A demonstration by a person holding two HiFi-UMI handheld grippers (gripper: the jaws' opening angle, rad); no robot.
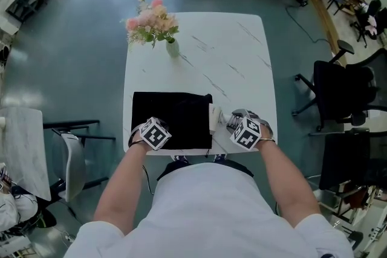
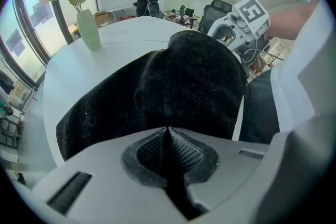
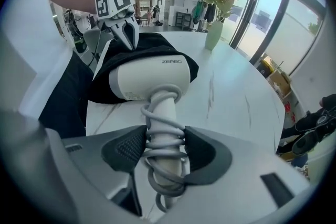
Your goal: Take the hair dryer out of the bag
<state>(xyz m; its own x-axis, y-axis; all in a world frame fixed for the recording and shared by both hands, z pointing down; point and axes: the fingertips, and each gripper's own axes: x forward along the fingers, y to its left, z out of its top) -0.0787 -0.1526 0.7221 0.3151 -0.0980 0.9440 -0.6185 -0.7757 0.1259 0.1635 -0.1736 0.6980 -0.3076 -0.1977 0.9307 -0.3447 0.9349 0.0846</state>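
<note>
Head view: the bag point(image 1: 172, 121) lies along the table's point(image 1: 242, 51) near edge, with the hair dryer point(image 1: 216, 119) partly out at its right end, so I judge the pull-out is in hand.

Left gripper view: the left gripper point(image 2: 168, 131) is closed, pinching bag cloth.

Right gripper view: the right gripper point(image 3: 165, 152), jaws wide, clamps the hair dryer's cord-wrapped handle. Next, draw it clear toward the right edge with the bag held down.

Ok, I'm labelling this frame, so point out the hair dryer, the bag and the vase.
hair dryer point(image 3: 149, 78), right gripper view, on its white barrel
bag point(image 1: 175, 113), head view, middle of the black cloth
vase point(image 2: 88, 31), left gripper view, on its pale green body
</note>
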